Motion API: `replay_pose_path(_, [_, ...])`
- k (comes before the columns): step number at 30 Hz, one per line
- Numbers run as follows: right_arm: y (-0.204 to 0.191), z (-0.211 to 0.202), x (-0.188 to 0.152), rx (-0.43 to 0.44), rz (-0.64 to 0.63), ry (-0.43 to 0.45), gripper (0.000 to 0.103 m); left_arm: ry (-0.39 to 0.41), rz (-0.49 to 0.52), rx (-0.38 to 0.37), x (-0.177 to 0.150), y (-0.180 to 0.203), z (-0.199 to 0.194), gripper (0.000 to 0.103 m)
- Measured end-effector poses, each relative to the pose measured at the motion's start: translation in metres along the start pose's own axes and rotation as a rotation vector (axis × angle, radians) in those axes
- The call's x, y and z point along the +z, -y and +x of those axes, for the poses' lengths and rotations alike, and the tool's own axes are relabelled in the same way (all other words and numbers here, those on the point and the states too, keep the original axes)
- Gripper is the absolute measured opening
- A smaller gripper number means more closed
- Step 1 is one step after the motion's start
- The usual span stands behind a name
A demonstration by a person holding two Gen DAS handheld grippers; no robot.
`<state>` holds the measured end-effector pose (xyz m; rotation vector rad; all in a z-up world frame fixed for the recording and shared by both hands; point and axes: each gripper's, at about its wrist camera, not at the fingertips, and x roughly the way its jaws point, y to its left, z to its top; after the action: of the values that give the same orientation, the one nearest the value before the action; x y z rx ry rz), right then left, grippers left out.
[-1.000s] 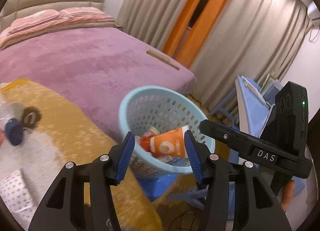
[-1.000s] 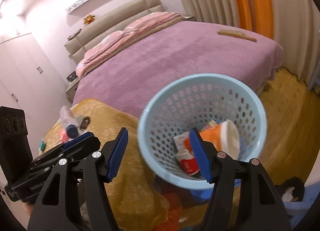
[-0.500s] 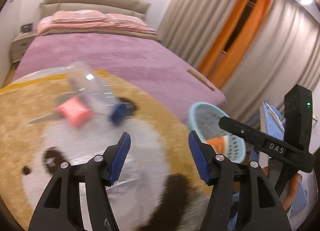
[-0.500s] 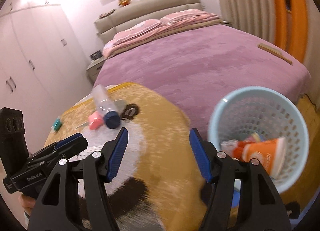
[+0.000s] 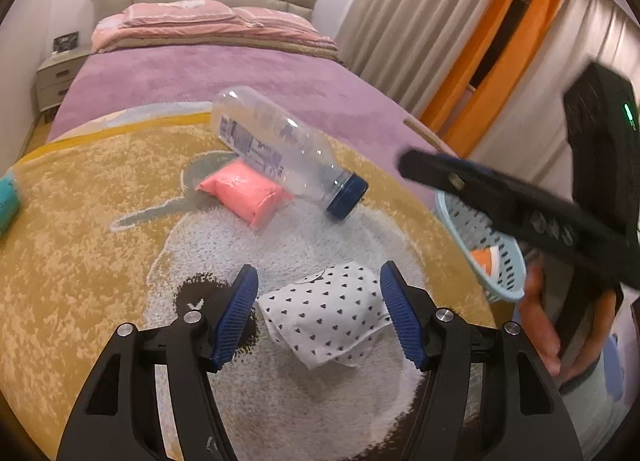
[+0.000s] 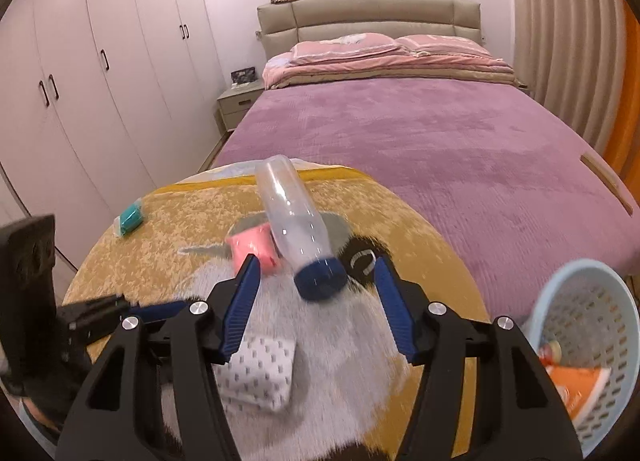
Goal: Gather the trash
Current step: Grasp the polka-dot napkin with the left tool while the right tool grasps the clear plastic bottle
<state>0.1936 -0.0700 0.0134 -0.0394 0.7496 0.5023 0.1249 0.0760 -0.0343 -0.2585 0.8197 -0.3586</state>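
The left gripper (image 5: 318, 315) hangs over the rug (image 5: 84, 245) with its jaws apart and nothing pressed between the pads; they have just been opening, and the spotted wrapper (image 5: 328, 317) lies on the rug framed in the gap, not yet gripped. The right gripper (image 6: 316, 311) is also open and empty, its jaws having just been closing a little, and the bottle's (image 6: 294, 227) blue cap (image 6: 320, 275) sits in line between its fingers, farther out on the rug.

Just beside the bottle, touching it, lies a pink packet (image 5: 244, 195). A teal packet (image 6: 130, 219) rests well apart near the rug's far left edge. The basket (image 6: 588, 325), already holding an orange cup and other scraps, stands off the rug's right side, below the bed (image 6: 420, 141).

The step in hand looks like a two-handed pickup: wrapper on the left, bottle on the right. To do it well, the left gripper should drop straight down so both pads straddle the wrapper's puffed middle, then pinch low enough to catch the film without dragging rug pile. The bottle is round and smooth, so it will likely roll; the right gripper does better to close across the neck just behind the cap, square to its length. The pink packet leaning on the bottle may shift when the bottle lifts.
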Motion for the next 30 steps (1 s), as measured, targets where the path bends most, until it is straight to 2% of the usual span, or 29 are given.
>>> replay_pose_path(7, [-0.005, 0.045, 0.016, 0.018, -0.005, -0.053, 0.056, -0.042, 0.028, -0.026, 0.003, -0.009, 0.016, 0.063])
replay_pose_path(12, [-0.012, 0.074, 0.027, 0.023, -0.03, -0.085, 0.056, -0.056, 0.04, -0.059, 0.004, -0.013, 0.023, 0.071])
replay_pose_path(18, [-0.013, 0.103, 0.029, 0.055, -0.037, -0.147, 0.054, -0.095, 0.09, -0.094, 0.006, -0.008, 0.034, 0.074])
replay_pose_path(19, [-0.013, 0.105, 0.028, 0.059, -0.038, -0.147, 0.05, -0.105, 0.102, -0.099, 0.006, -0.006, 0.036, 0.074])
replay_pose_path(26, [0.004, 0.091, 0.019, 0.03, 0.004, -0.143, 0.049, -0.14, 0.173, -0.103, -0.001, 0.012, 0.039, 0.072])
replay_pose_path(30, [0.018, 0.074, 0.007, 0.007, 0.033, -0.144, 0.049, -0.164, 0.238, -0.047, -0.013, 0.026, 0.036, 0.072])
